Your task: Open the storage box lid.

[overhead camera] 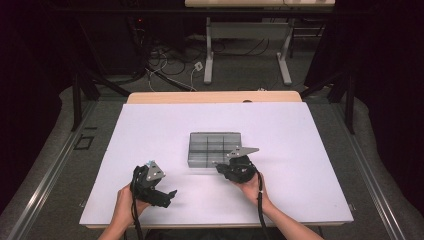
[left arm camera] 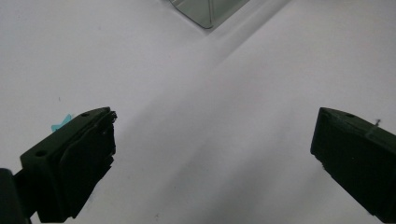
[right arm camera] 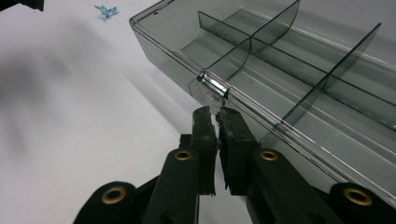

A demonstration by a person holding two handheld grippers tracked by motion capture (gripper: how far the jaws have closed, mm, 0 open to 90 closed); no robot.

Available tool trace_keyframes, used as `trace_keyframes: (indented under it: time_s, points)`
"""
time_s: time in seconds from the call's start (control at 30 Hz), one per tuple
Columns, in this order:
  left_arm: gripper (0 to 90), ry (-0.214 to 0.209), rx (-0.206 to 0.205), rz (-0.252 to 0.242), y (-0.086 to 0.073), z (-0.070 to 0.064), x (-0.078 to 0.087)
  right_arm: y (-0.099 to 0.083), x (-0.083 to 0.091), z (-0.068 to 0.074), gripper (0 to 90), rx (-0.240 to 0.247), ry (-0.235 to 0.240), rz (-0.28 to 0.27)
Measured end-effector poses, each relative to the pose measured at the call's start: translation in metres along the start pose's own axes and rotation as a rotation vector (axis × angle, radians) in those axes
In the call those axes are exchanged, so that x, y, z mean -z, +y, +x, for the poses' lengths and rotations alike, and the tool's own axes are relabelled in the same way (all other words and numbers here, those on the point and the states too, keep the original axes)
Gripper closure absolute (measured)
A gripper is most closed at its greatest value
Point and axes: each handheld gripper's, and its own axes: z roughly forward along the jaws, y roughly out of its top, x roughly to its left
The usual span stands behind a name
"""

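one clear divided box (overhead camera: 214,149) is sitting mid-worktop (overhead camera: 300,190), with the right gripper (right arm camera: 217,116) pressing its jaws together just below the box's one metal latch (right arm camera: 212,87). the left gripper (left arm camera: 212,140) is hovering with jaws wide apart, one small blue scrap (right arm camera: 105,10) lying nearby.

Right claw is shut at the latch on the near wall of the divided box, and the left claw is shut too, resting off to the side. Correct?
Not quite. The left claw is open: the left gripper view shows its jaws wide apart over the bare white table. The rest holds: the right claw is shut at the latch of the divided box.
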Motion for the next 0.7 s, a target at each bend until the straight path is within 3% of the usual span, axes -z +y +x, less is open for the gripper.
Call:
trace_keyframes:
  time_s: [0.43,0.5,0.6,0.63,0.7]
  points:
    - [0.0,-0.001,-0.007,-0.013,0.0014,-0.0009,-0.0006,0.0013,0.0042,0.0009,85.5,0.0,0.014,-0.025]
    - [0.0,0.002,-0.004,-0.018,0.002,-0.001,-0.0007,0.0008,0.0029,0.0014,85.5,-0.005,0.014,-0.059]
    - [0.0,0.008,-0.009,-0.024,0.0039,-0.0008,-0.0012,0.0012,0.003,0.0011,85.5,-0.001,0.013,-0.06]
    - [0.0,0.006,-0.008,-0.028,0.0047,-0.001,-0.0019,0.0019,0.0048,0.0011,85.5,0.002,0.009,-0.032]
    - [0.0,-0.002,-0.016,-0.02,0.0076,-0.0009,-0.0022,0.0017,0.0039,0.0008,85.5,0.0,0.012,-0.052]
